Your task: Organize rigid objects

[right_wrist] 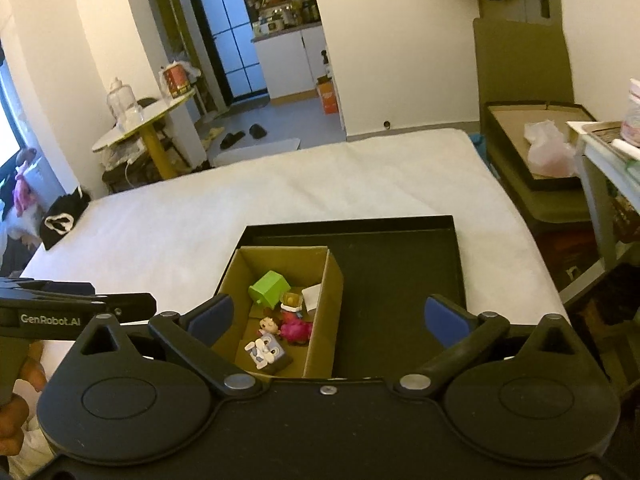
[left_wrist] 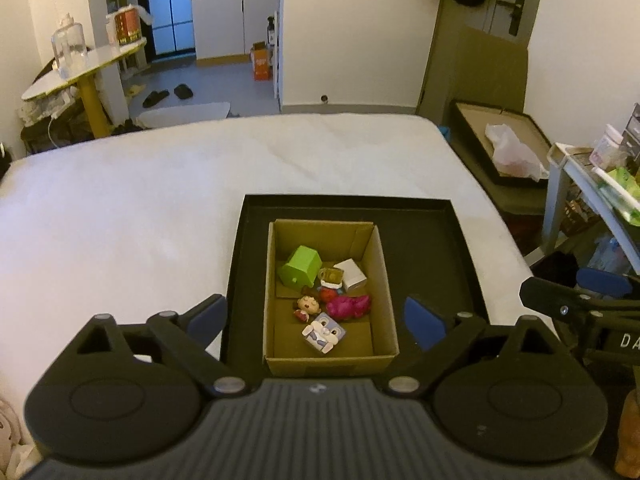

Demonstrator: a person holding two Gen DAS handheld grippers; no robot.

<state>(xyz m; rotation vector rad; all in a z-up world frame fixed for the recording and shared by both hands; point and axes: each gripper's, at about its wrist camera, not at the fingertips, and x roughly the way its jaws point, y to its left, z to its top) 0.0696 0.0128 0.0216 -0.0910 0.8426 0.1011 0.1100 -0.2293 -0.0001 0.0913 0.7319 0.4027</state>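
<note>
A cardboard box (left_wrist: 380, 264) stands in a black tray (left_wrist: 432, 240) on the white bed. In it lie a green block (left_wrist: 300, 268), a white cube (left_wrist: 352, 274), a small mug figure (left_wrist: 331, 277), a doll head (left_wrist: 307, 305), a pink toy (left_wrist: 348, 306) and a rabbit cube (left_wrist: 324, 332). My left gripper (left_wrist: 316, 320) is open and empty, held above the box's near end. My right gripper (right_wrist: 328, 316) is open and empty, above the box's right wall (right_wrist: 324, 304) and the bare tray floor (right_wrist: 400, 280). The toys also show in the right wrist view, such as the green block (right_wrist: 269, 288).
The white bed (left_wrist: 160, 200) spreads left and beyond the tray. A black cloth (right_wrist: 60, 220) lies at its far left edge. A round side table (left_wrist: 80, 68) stands beyond the bed on the left. A dark crate with a plastic bag (left_wrist: 512, 152) and a shelf (left_wrist: 592, 184) are on the right.
</note>
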